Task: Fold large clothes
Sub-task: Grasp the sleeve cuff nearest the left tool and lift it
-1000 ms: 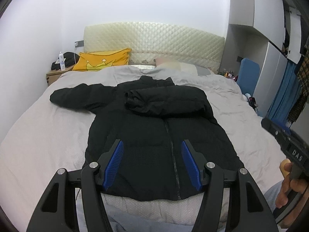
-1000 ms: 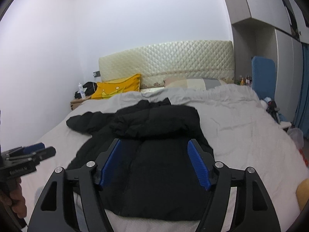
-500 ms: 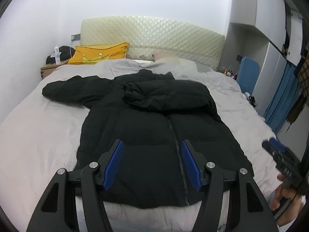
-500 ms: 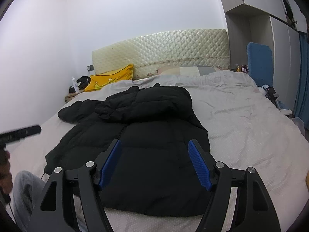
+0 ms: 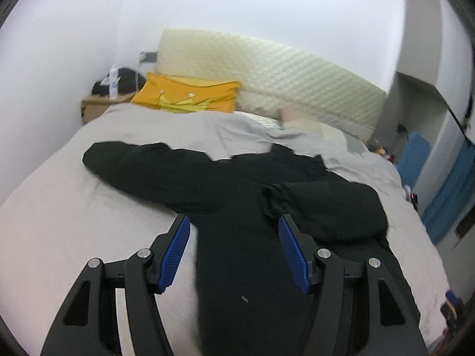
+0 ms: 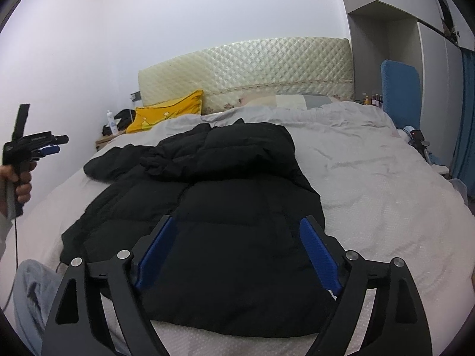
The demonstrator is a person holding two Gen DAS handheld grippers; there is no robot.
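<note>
A black puffer jacket (image 6: pixel 225 204) is lying front-up across the middle of the grey bedspread (image 6: pixel 371 184), collar toward the quilted headboard (image 6: pixel 246 74) and hem toward the foot of the bed, where I am standing. One sleeve (image 5: pixel 154 169) is stretching out flat from the jacket toward the nightstand side, while the other sleeve (image 5: pixel 326 207) is lying folded across the chest. I am holding my left gripper (image 5: pixel 234 246) above the jacket's flank just below the outstretched sleeve, its blue pads spread wide and gripping nothing; my right gripper (image 6: pixel 237 246) is hovering over the jacket's lower half near the hem, jaws likewise apart and empty. A yellow pillow (image 5: pixel 190 98) is leaning against the headboard beyond the jacket. Judging from how the coat is lying, the step in hand is bringing the loose sleeve in over the body to match its partner. To do that well, I am aiming to pinch the sleeve near the cuff, taking both layers of the puffy fabric deep between the pads so the slick shell is not slipping out, then lifting it clear and laying it straight across the chest rather than dragging it, which would be bunching the body and shifting the hem.
</note>
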